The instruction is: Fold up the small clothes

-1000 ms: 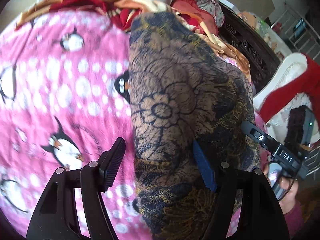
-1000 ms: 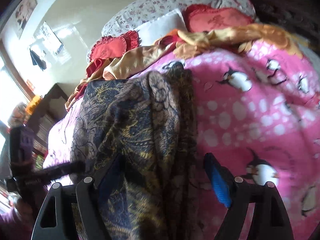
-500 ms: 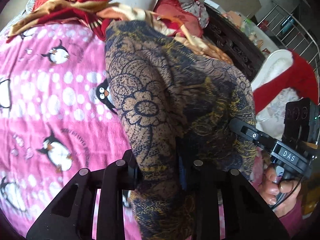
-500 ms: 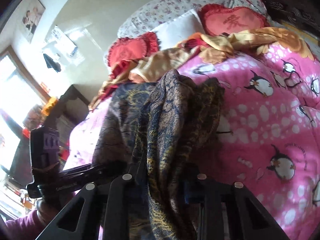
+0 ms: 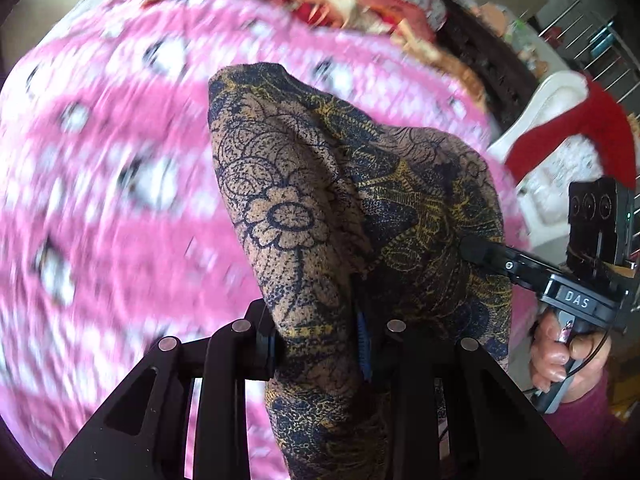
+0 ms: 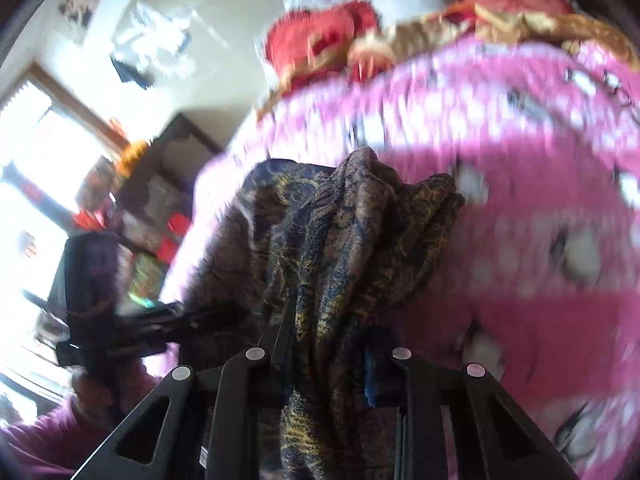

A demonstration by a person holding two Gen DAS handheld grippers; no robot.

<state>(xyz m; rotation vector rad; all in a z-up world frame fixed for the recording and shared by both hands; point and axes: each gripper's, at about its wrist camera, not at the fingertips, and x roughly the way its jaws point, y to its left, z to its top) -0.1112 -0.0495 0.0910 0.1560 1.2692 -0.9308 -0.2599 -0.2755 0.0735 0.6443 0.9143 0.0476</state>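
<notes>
Over the bed in the left wrist view, the left hand-held gripper [image 5: 320, 344] has just clamped down and is pinching the brown-and-navy floral garment [image 5: 320, 184], which hangs off the pink penguin blanket [image 5: 112, 184], with lots of free blanket to its left. Only this view shows "DAS" on the right hand-held gripper [image 5: 472, 250]. Right wrist view: the right hand-held gripper [image 6: 328, 364], also freshly closed, pinches bunched folds; only it shows a bright window [image 6: 28, 184].

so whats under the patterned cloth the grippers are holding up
The pink penguin blanket lies under and around the patterned cloth. Whatever sits directly beneath its hanging folds is covered.
</notes>
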